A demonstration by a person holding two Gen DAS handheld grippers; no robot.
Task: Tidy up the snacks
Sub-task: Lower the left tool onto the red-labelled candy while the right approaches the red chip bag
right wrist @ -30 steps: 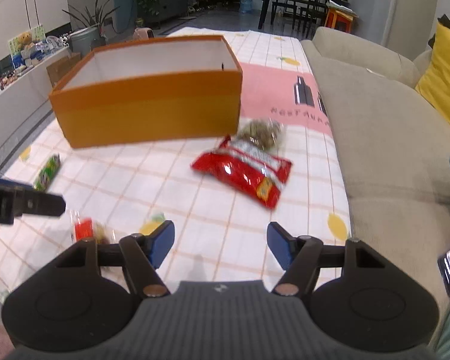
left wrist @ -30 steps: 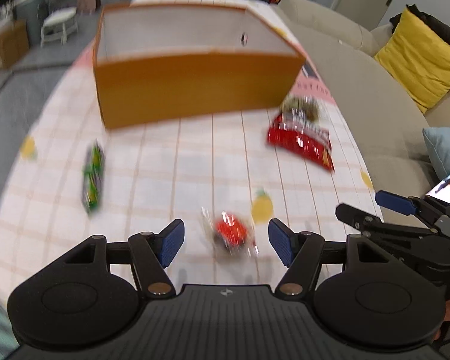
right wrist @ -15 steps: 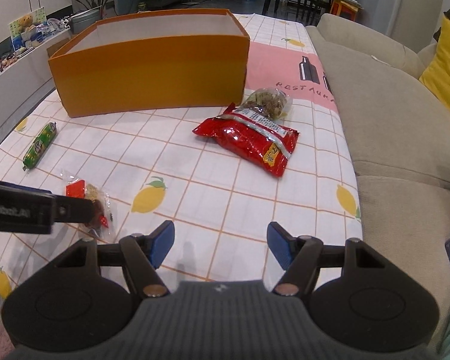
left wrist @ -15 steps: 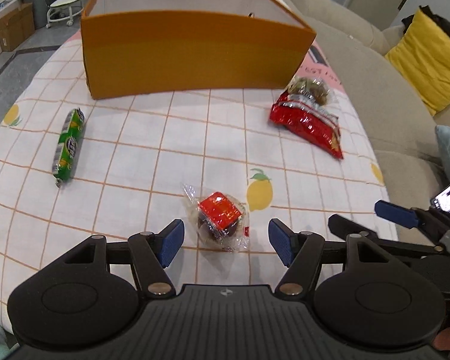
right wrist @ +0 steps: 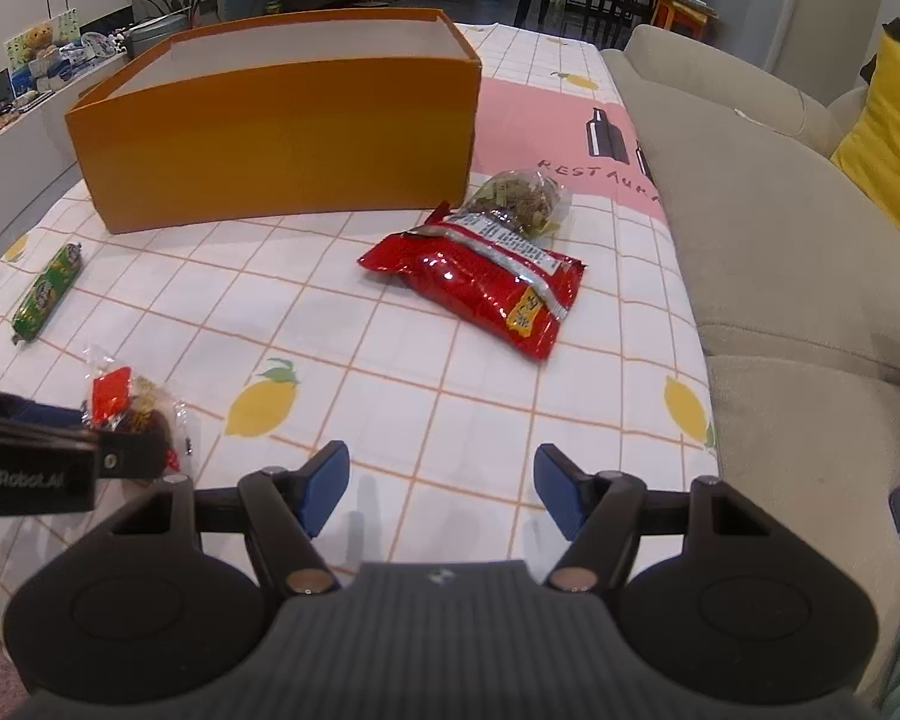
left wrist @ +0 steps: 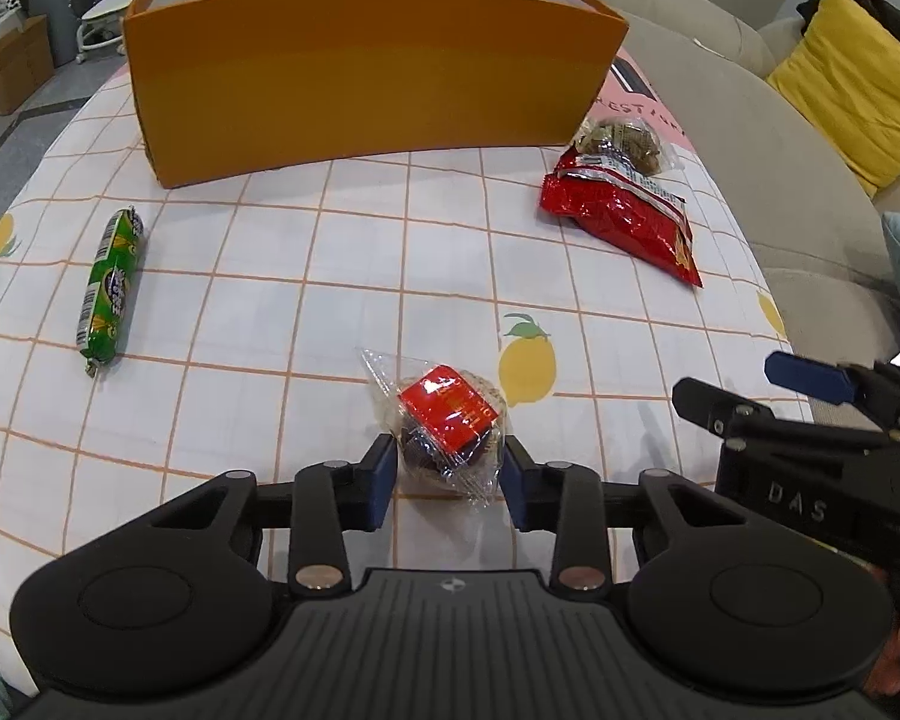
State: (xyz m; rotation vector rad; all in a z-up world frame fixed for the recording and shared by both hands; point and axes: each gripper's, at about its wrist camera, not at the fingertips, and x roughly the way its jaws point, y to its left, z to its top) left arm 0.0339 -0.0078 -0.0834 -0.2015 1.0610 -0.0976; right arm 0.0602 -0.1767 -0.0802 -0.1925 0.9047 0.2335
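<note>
Left gripper [left wrist: 447, 471] has its jaws pinched onto the clear-wrapped snack [left wrist: 450, 420] at 6 o'clock on the table [left wrist: 240, 312]. Right gripper [right wrist: 441, 489] hangs wide open, holding nothing, orange box [right wrist: 282, 132] at 11 o'clock.

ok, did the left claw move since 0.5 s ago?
Yes. The left claw has gone forward and closed in: its fingers now flank the wrapped cake, which sits where it was beside the lemon print on the tablecloth.

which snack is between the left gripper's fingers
The small clear-wrapped cake with the red label; the green roll, red bag and brown snack bag lie farther off.
</note>
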